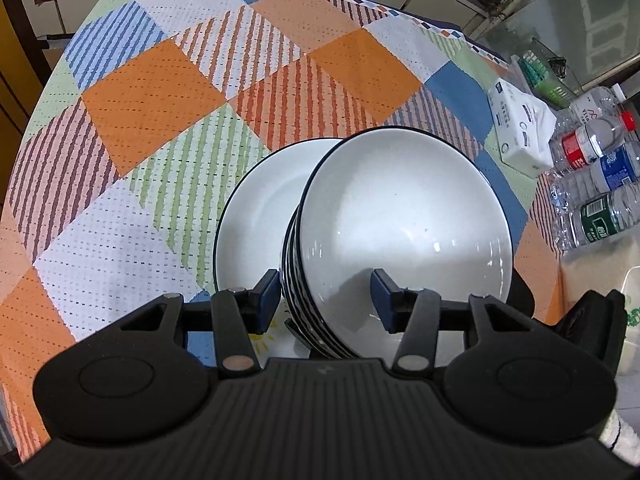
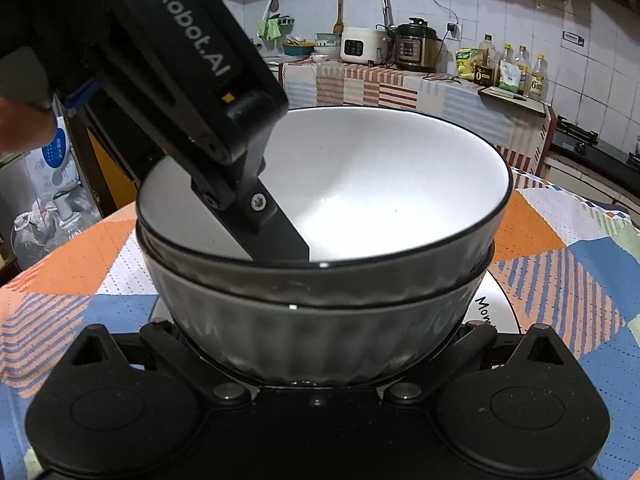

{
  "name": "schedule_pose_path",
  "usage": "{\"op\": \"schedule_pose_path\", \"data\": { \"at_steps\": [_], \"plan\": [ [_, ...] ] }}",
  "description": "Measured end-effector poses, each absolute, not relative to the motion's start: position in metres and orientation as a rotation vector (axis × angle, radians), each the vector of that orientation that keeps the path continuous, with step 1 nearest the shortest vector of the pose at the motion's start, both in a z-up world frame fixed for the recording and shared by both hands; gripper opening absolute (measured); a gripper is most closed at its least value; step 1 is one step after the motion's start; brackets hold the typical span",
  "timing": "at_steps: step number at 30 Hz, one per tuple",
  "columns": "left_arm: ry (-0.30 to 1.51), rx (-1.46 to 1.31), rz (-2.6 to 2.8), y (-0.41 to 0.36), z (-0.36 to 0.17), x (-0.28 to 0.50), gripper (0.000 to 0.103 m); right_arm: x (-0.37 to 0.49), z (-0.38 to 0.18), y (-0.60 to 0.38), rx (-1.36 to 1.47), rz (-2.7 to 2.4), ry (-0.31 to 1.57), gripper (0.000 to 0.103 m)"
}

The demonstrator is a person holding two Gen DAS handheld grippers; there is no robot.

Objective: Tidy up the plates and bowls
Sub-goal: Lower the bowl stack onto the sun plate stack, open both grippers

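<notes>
Bowls: two nested bowls (image 2: 320,280), white inside with a ribbed dark outside; the upper bowl (image 1: 404,220) sits tilted in the lower.
Left tongs (image 1: 325,300): straddle the upper bowl's rim, one blue pad outside (image 1: 267,300), one inside; whether the pads press on the wall cannot be told.
Right tongs (image 2: 320,354): directly behind the stack; fingertips hidden under the bowls, so grip cannot be told.
Plate (image 1: 256,216): white, dark-rimmed, beyond the left tongs, left of the bowls.
Worktop (image 1: 160,100): patchwork cloth under everything.
Bottles (image 1: 600,184): far right of the left tongs.
</notes>
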State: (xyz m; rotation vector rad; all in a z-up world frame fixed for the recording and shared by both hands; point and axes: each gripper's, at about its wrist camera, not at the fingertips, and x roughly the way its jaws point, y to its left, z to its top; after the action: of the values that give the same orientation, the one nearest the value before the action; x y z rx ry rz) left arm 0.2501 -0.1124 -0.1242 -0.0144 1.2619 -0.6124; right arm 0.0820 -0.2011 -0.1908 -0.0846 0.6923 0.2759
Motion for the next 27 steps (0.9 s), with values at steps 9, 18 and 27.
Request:
{"op": "schedule_pose_path", "data": {
  "at_steps": [9,18,27],
  "plan": [
    [1.201,-0.043,-0.612,-0.113,-0.135,0.241,0.049,0.083,-0.194,-0.202,-0.085,0.249,0.728,0.103],
    [1.061,0.026,-0.572,-0.115,-0.132,0.218,0.052,0.083,-0.195,-0.202,-0.09,0.234,0.745,0.103],
    [0.87,0.037,-0.511,-0.104,-0.096,0.178,0.062,0.05,-0.175,-0.212,-0.06,0.154,0.735,0.103]
  ]
}}
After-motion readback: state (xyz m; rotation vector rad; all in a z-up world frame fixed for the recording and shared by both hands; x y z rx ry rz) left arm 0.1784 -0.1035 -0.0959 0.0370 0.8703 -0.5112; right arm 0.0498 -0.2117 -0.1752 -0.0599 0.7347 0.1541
